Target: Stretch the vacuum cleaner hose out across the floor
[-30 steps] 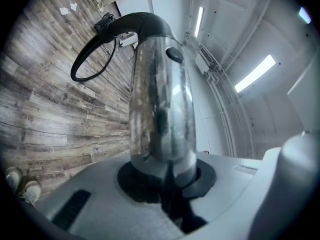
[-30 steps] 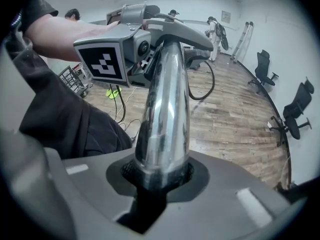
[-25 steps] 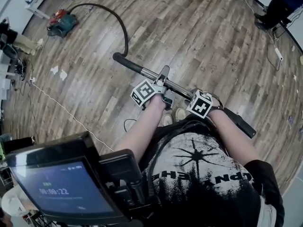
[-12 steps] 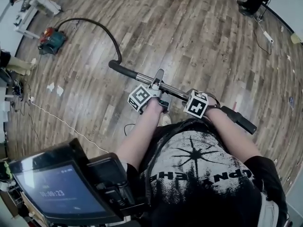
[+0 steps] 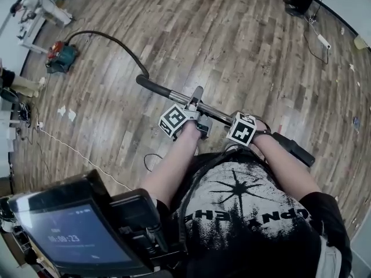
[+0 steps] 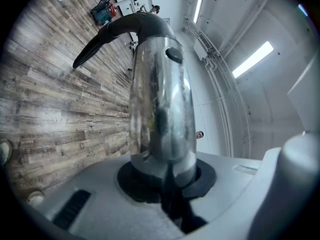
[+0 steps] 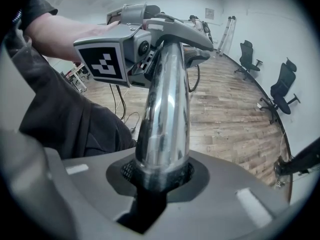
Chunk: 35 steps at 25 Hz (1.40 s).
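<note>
The hose (image 5: 116, 39) lies on the wooden floor (image 5: 243, 51). It leaves the vacuum cleaner body (image 5: 61, 57), which sits far off by the wall at the upper left, and sweeps round in one long bow to the black bent handle (image 5: 149, 84). From the handle the chrome wand (image 5: 179, 95) runs level in front of me, with its black end (image 5: 293, 149) sticking out past my right side.

My left tool (image 5: 195, 105) is clenched on the chrome wand near the handle end. In the left gripper view the tube rises straight out from between the jaws. My right tool (image 5: 233, 122) grips the same wand further along, pointing steeply down, with its pads pressed on the metal.

As I judge it, the job is well on but not finished. The hose is off the machine and spread over a good stretch of floor, yet the bow in it shows slack. What is left is to carry the wand further from the body until that curve pulls into a straight line, without dragging the machine along.
</note>
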### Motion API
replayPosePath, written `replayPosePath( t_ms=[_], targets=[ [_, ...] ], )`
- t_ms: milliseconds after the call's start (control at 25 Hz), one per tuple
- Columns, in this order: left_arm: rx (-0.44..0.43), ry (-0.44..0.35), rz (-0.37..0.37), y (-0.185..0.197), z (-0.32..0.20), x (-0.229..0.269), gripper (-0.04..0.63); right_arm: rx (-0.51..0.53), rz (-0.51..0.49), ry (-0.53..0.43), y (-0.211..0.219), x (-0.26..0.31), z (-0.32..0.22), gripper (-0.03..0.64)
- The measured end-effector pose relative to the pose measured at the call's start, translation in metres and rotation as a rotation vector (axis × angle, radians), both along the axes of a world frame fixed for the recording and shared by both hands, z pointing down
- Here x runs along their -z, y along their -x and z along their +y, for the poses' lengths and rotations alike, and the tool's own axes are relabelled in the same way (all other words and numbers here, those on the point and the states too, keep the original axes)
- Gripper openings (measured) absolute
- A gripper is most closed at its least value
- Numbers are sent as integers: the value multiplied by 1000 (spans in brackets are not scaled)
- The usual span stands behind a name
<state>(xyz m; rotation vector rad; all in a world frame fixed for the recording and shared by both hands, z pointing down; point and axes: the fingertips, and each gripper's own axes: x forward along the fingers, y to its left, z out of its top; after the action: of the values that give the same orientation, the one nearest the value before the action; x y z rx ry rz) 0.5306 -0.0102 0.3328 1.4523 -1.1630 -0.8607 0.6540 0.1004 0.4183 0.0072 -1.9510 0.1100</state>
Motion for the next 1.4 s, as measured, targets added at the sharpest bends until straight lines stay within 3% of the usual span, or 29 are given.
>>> replayPosePath(
  t_ms=[480, 1000, 1400],
  targets=[
    [-48, 18, -6, -105, -34, -8, 51, -48, -8, 7, -99, -6, -28, 94],
    [-156, 25, 11, -118, -61, -23, 51, -162, 23, 2, -102, -19, -44, 94],
    [-187, 43, 14, -142, -86, -38, 51, -214, 74, -133, -124, -32, -74, 91]
  ],
)
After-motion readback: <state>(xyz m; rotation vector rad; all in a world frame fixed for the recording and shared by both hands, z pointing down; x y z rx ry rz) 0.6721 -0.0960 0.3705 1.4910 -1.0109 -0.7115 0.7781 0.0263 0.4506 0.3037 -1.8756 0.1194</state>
